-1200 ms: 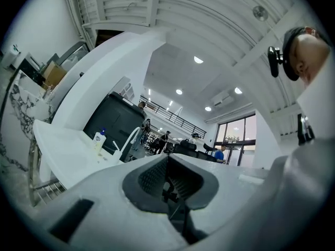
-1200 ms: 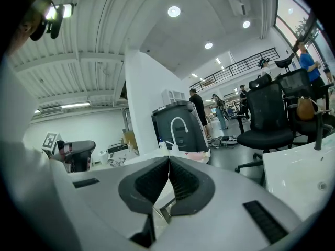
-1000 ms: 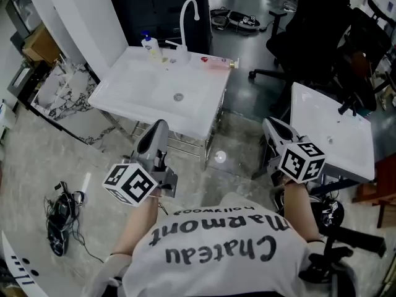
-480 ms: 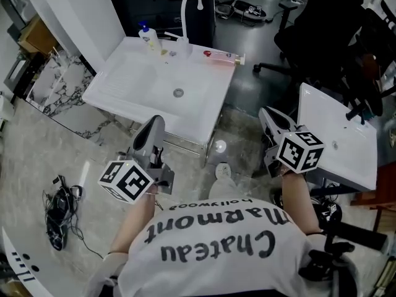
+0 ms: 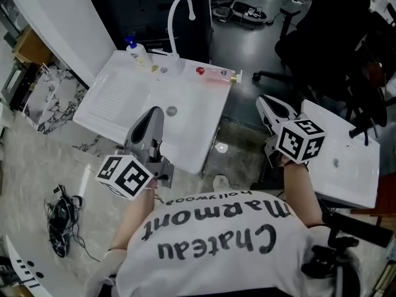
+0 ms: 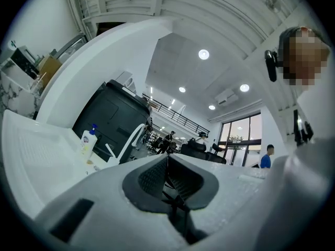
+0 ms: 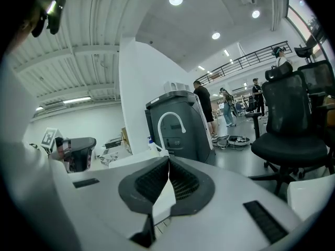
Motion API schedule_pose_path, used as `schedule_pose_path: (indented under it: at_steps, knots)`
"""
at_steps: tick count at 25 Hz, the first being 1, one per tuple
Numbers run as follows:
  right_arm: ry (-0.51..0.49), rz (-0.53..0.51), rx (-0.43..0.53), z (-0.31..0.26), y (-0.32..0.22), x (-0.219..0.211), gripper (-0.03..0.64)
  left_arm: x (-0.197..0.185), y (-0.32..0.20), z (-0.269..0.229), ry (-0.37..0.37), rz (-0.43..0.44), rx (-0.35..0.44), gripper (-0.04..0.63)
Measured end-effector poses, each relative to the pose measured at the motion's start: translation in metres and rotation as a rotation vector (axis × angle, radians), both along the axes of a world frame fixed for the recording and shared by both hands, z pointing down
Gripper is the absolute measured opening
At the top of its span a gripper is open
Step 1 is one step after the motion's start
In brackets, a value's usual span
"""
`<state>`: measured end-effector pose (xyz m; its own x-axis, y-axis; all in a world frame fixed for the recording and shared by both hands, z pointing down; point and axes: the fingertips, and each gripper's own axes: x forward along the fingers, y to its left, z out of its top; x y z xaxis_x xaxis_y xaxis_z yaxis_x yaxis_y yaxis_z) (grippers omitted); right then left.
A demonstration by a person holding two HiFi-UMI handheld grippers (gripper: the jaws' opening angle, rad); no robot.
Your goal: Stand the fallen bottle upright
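A clear pinkish bottle with a red cap lies on its side on the back right rim of the white sink. My left gripper hovers over the sink's near edge, shut and empty, well short of the bottle. The right gripper hangs over the floor just right of the sink, nearer to me than the bottle, its pads together with nothing held. In the left gripper view the left gripper points level across the sink. In the right gripper view the right gripper faces the faucet; the bottle is hidden there.
A white curved faucet and an upright pump bottle stand at the sink's back edge. A second white sink lies at the right, a black office chair behind it. Cables lie on the floor at the left.
Both grippers have travelled forward toward the sink. The left one now reaches over its near edge. Both have stayed shut.
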<state>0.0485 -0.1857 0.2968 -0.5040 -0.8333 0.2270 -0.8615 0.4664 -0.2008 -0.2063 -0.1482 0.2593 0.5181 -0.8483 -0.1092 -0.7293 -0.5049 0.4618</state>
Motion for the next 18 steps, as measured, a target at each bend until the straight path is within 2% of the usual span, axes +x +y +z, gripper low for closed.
schedule_pose_path:
  at_steps: [3,7,12,16,18]
  knots:
    - [0.003,0.007,0.0,0.001,-0.035,0.019,0.011,0.019,-0.036,-0.001,-0.019,0.009,0.005,0.015]
    - [-0.009,0.029,-0.024,0.013,-0.068,0.046,0.011,0.052,-0.076,0.004,-0.09,0.04,0.026,0.017]
    - [-0.041,0.046,-0.062,0.036,-0.095,0.072,0.011,0.102,-0.118,0.029,-0.16,0.102,-0.003,0.017]
    - [-0.064,0.071,-0.103,0.059,-0.112,0.095,0.011,0.142,-0.148,0.057,-0.335,0.124,0.046,0.017]
    - [-0.078,0.074,-0.121,0.07,-0.118,0.101,0.011,0.164,-0.159,0.07,-0.413,0.179,0.066,0.017]
